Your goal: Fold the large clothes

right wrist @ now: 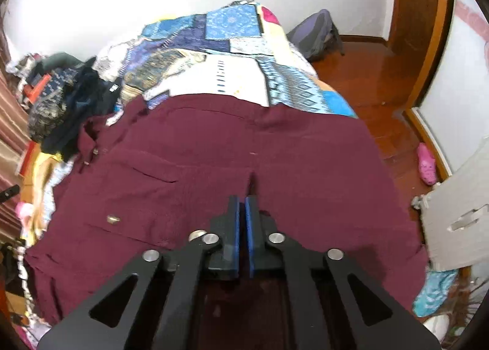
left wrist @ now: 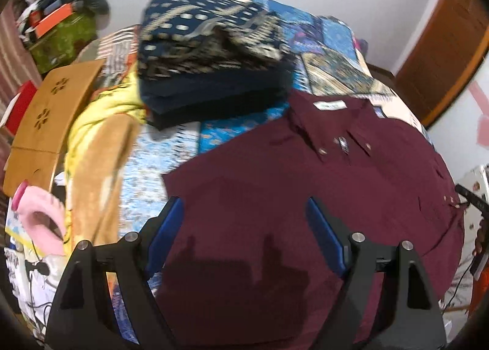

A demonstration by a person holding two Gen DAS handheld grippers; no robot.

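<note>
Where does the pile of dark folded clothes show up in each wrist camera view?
Left wrist: pile of dark folded clothes sits upper centre, beyond the maroon shirt.
Right wrist: same pile at far left edge.
Shared landmark: the blue patchwork bedspread.

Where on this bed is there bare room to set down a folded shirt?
Free: the patchwork bedspread beyond the maroon shirt, toward the wall, and a narrow strip between the shirt and the yellow blanket. Crowded: the folded clothes pile and the bed's blanket side.
</note>
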